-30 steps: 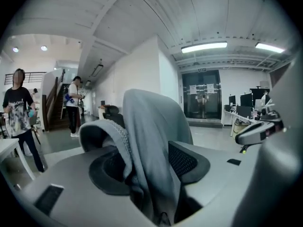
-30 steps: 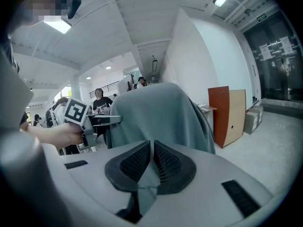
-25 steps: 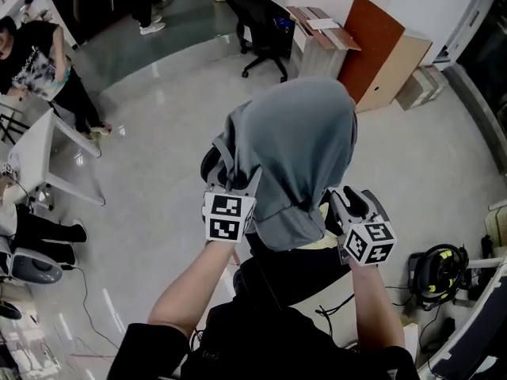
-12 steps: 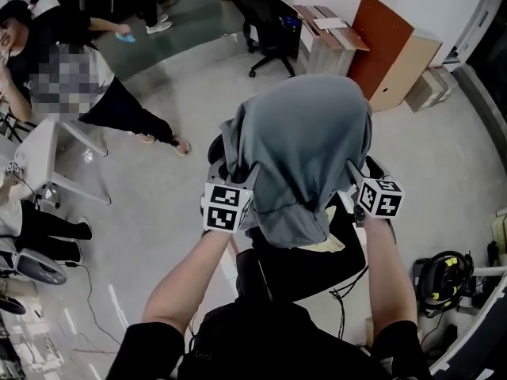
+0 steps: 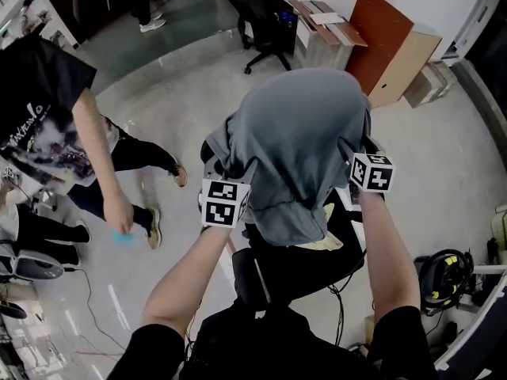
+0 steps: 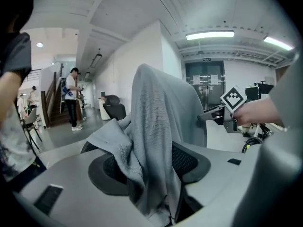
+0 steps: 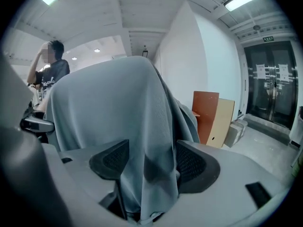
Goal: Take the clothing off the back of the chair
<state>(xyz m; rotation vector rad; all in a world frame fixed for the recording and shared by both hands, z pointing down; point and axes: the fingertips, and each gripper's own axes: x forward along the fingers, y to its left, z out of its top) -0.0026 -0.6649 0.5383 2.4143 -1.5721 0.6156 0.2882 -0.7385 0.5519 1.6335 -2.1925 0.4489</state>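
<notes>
A pale glossy floor (image 5: 198,77) spreads under everything, and at the left a person in a black T-shirt (image 5: 40,109) crosses it; the shirt bears white lettering too skewed to read. In the middle stands a black office chair (image 5: 313,260) with the grey garment (image 5: 305,145) draped over the top of its back and hanging down both faces. Behind it stand a second black chair (image 5: 261,22) and orange and tan boards (image 5: 379,34) leaning on the wall. The left gripper (image 5: 238,172) is at the garment's left edge. Its jaws stand apart, having just been opening, and a bunched fold of grey cloth fills the gap without being visibly pinched. The right gripper (image 5: 352,150) is at the right edge. Its jaws are spread wide, also having just been opening, with a hanging fold of the garment loose between them. Each gripper carries a cube of black-and-white square markers with no words on it.
</notes>
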